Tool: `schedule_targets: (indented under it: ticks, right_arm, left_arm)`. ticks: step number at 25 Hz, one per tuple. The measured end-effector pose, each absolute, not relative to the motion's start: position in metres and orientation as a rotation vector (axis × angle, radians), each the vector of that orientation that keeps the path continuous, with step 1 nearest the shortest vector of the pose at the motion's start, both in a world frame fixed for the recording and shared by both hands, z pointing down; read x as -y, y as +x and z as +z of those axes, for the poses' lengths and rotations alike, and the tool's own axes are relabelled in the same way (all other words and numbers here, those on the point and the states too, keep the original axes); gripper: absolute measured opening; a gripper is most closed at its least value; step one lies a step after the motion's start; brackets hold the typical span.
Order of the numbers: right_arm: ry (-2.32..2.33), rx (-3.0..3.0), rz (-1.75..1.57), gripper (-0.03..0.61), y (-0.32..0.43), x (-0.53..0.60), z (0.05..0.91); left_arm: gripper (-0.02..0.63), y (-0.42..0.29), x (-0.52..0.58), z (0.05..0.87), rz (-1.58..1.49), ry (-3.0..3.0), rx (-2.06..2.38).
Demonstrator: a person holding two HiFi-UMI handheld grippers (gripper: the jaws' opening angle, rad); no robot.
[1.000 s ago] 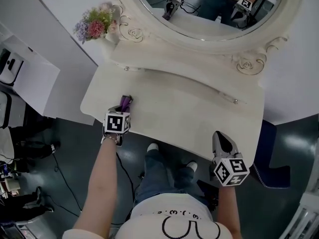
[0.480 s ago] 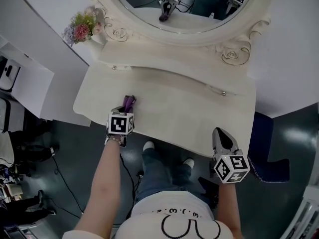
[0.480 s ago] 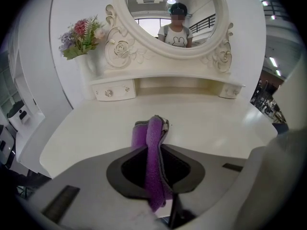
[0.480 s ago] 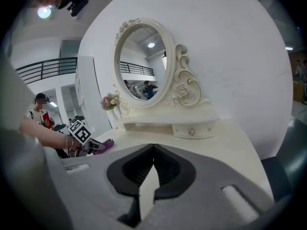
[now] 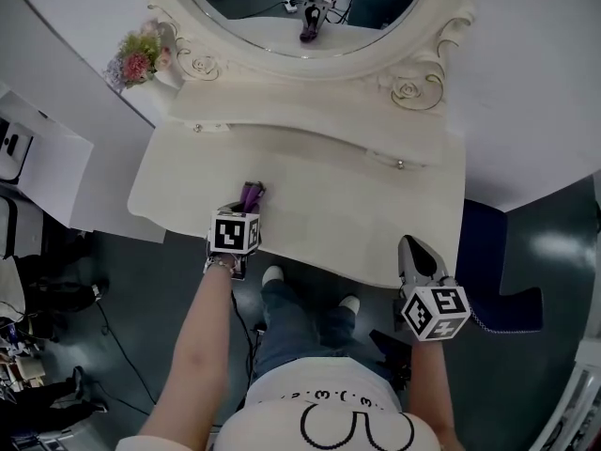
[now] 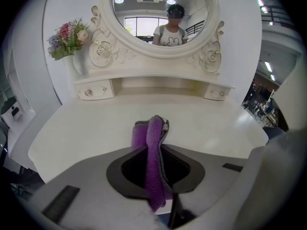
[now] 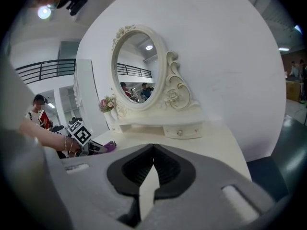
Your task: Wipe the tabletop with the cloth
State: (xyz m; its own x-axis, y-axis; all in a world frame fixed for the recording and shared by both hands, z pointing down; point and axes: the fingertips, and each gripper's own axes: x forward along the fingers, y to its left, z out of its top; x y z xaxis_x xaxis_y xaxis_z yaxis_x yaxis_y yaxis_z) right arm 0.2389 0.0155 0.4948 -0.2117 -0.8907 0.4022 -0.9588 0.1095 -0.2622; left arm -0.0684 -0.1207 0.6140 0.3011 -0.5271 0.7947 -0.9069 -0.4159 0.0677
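A purple cloth sticks out of my left gripper, which is shut on it low over the cream tabletop, near the front edge left of centre. In the left gripper view the folded cloth stands pinched upright between the jaws, and the tabletop spreads ahead. My right gripper is shut and holds nothing, just past the table's front right edge. The right gripper view shows its tips meeting, with the left gripper and cloth far to the left.
An oval mirror in a carved frame stands at the back over a raised shelf with small drawers. A vase of flowers sits at the back left. A white cabinet is left of the table, a blue seat at right.
My left gripper has slid the cloth a little to the right along the front of the tabletop. The head view has shifted. The right gripper stays shut by the front right edge.
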Motion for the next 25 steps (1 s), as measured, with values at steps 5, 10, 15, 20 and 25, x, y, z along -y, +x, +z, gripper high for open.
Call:
schedule_targets:
  ticks: [5,10,15,20,25]
  right_arm:
    - [1.899,2.214,0.712,0.000,0.254,-0.028,0.494]
    - [1.935,2.189,0.720,0.000,0.269,-0.040,0.496]
    - [1.981,2.166,0.726,0.000,0.285,-0.051,0.497]
    - [2.006,2.154,0.728,0.000,0.296,-0.060,0.498]
    - [2.023,2.147,0.726,0.000,0.304,-0.068,0.496]
  left_arm:
    - [0.064,-0.035,0.108,0.614,0.936,2.053,1.224]
    - [0.064,-0.002,0.096,0.613,0.932,2.054,1.195]
    - [0.064,0.027,0.086,0.613,0.926,2.065,1.190]
    - [0.064,0.057,0.072,0.611,0.840,2.032,1.133]
    - [0.064,0.094,0.054,0.609,0.813,2.036,1.055]
